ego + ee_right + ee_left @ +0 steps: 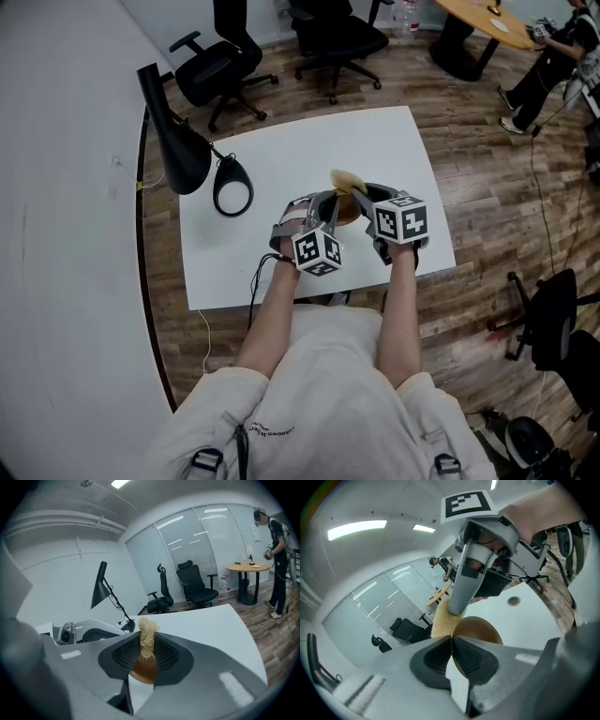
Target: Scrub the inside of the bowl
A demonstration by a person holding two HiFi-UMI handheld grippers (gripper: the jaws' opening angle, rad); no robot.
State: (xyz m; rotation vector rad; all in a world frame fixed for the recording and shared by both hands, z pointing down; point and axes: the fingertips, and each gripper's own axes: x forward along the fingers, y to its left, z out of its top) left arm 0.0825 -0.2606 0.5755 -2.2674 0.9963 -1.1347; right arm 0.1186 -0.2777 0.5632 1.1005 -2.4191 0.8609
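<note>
A brown bowl (348, 212) is held above the white table (281, 159), near its front edge. My left gripper (328, 212) is shut on the bowl's rim; in the left gripper view the thin rim (476, 631) runs between the closed jaws of the left gripper (451, 651). My right gripper (362, 196) is shut on a pale yellow fibrous scrubber (347, 180). The scrubber (146, 638) sticks up from the right gripper (146, 654), with the bowl (143, 668) just below it. The scrubber (440, 618) lies against the bowl's far edge.
A black desk lamp (176, 141) with a ring base (232, 188) stands at the table's left. Black office chairs (222, 64) stand beyond the table, another chair (553, 319) at the right. A person (553, 61) is near a round wooden table (480, 19) at the far right.
</note>
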